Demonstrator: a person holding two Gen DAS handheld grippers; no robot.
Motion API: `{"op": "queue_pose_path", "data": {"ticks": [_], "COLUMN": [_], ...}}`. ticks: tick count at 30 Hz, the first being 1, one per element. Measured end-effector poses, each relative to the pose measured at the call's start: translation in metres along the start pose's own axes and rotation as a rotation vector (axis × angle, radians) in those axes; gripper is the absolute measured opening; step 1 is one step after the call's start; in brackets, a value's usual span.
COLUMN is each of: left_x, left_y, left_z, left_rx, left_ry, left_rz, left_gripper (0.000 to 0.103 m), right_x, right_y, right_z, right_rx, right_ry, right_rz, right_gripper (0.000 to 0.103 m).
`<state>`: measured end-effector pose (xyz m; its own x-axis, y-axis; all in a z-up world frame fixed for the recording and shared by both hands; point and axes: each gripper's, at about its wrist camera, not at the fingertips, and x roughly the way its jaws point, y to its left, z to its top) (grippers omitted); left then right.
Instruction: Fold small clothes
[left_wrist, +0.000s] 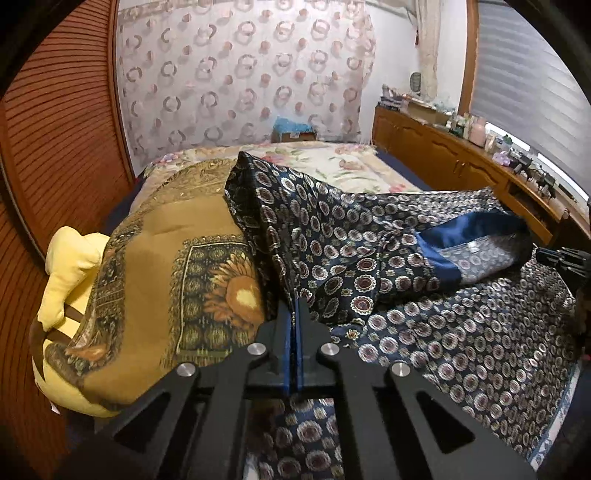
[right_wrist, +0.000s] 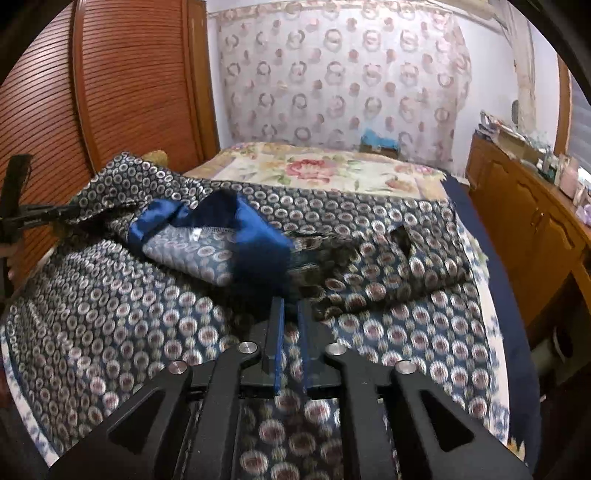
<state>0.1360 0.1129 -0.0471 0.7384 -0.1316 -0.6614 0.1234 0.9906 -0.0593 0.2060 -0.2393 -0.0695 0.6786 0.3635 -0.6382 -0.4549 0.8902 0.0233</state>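
Observation:
A dark blue patterned garment (left_wrist: 332, 229) with a plain blue lining (left_wrist: 469, 229) lies partly lifted on a bed covered by a cloth of the same pattern (left_wrist: 480, 332). My left gripper (left_wrist: 295, 306) is shut on the garment's near left edge. My right gripper (right_wrist: 290, 306) is shut on the garment's blue lined edge (right_wrist: 251, 236); its tip also shows at the right of the left wrist view (left_wrist: 561, 258). In the right wrist view the garment (right_wrist: 369, 236) stretches across the bed, and the left gripper (right_wrist: 33, 218) holds its far left corner raised.
A brown sunflower-print blanket (left_wrist: 159, 280) over a yellow pillow (left_wrist: 70, 266) lies at the left. A floral bedspread (right_wrist: 325, 166) covers the far bed. A wooden sideboard (right_wrist: 524, 221) with clutter runs along the right. A slatted wooden wardrobe (right_wrist: 122, 92) stands at the left.

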Motion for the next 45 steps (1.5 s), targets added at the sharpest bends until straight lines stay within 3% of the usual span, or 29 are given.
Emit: {"op": "queue_pose_path", "data": {"ticks": [2, 6, 8, 14, 23, 27, 37, 43, 44, 45], "left_x": [-0.012, -0.028, -0.034, -0.033, -0.026, -0.031, -0.075, -0.076, -0.077, -0.077], "left_y": [-0.001, 0.003, 0.006, 0.006, -0.002, -0.004, -0.005, -0.002, -0.003, -0.005], "left_z": [-0.003, -0.009, -0.013, -0.019, -0.022, -0.025, -0.033, -0.035, -0.037, -0.037], "left_rx": [-0.007, -0.02, -0.031, -0.045, -0.042, -0.037, -0.078, -0.093, -0.095, -0.095], "left_ry": [-0.02, -0.051, -0.06, -0.059, -0.05, -0.057, -0.149, -0.139, -0.139, -0.14], "left_rz": [-0.009, -0.013, -0.019, -0.024, -0.019, -0.047, -0.084, -0.087, -0.088, -0.087], "left_gripper": [0.0, 0.0, 0.0, 0.0, 0.0, 0.0, 0.0, 0.0, 0.0, 0.0], "right_x": [-0.008, -0.027, -0.029, 0.002, 0.09, 0.106, -0.012, -0.028, -0.026, -0.023], "right_y": [-0.003, -0.011, -0.02, -0.049, -0.078, -0.078, -0.09, -0.094, -0.093, -0.091], "right_z": [-0.004, -0.005, 0.0, 0.036, 0.072, 0.064, 0.018, 0.008, 0.011, 0.016], "right_rx": [0.008, 0.023, 0.041, 0.066, 0.097, 0.05, 0.132, 0.131, 0.13, 0.129], "right_ry": [-0.007, -0.048, -0.063, -0.031, 0.149, 0.221, -0.096, -0.082, -0.08, -0.074], "right_rz": [-0.007, -0.028, -0.049, -0.106, -0.187, -0.211, -0.161, -0.163, -0.164, -0.165], "right_gripper": [0.015, 0.033, 0.036, 0.046, 0.043, 0.003, 0.0, 0.0, 0.003, 0.012]}}
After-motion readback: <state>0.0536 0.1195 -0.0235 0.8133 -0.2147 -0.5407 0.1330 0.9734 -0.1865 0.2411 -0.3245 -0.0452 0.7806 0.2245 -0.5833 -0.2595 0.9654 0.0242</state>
